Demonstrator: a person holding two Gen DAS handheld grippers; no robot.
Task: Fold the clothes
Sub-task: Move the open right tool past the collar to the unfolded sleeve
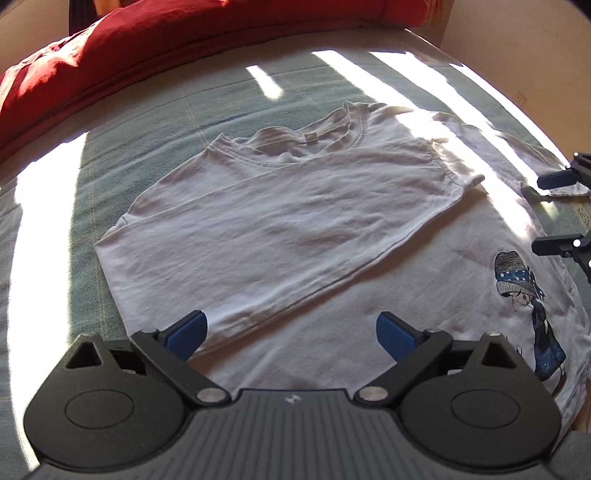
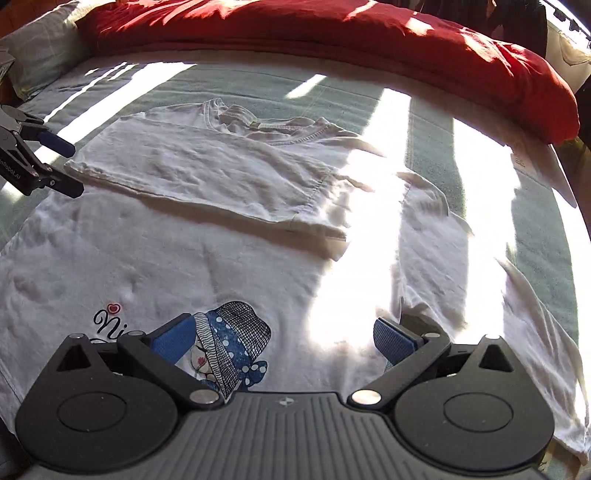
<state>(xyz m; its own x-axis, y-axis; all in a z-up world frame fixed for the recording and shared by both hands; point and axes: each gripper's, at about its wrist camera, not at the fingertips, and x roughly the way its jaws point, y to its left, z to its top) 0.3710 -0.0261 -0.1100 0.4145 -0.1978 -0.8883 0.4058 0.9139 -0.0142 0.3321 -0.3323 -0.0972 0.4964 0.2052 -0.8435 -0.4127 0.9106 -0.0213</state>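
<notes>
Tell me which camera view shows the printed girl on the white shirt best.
The left wrist view: the printed girl appears nearly whole, hat to dress, near the shirt's right edge. In the right wrist view only her hat and face show; the right gripper hides the rest.

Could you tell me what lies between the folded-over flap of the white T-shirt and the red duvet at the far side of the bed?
Only bare green bedspread, striped with sunlight, separates the white T-shirt from the red duvet; the right wrist view shows it best.

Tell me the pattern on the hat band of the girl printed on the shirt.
Blue with white polka dots on the hat band, clearest in the right wrist view.
</notes>
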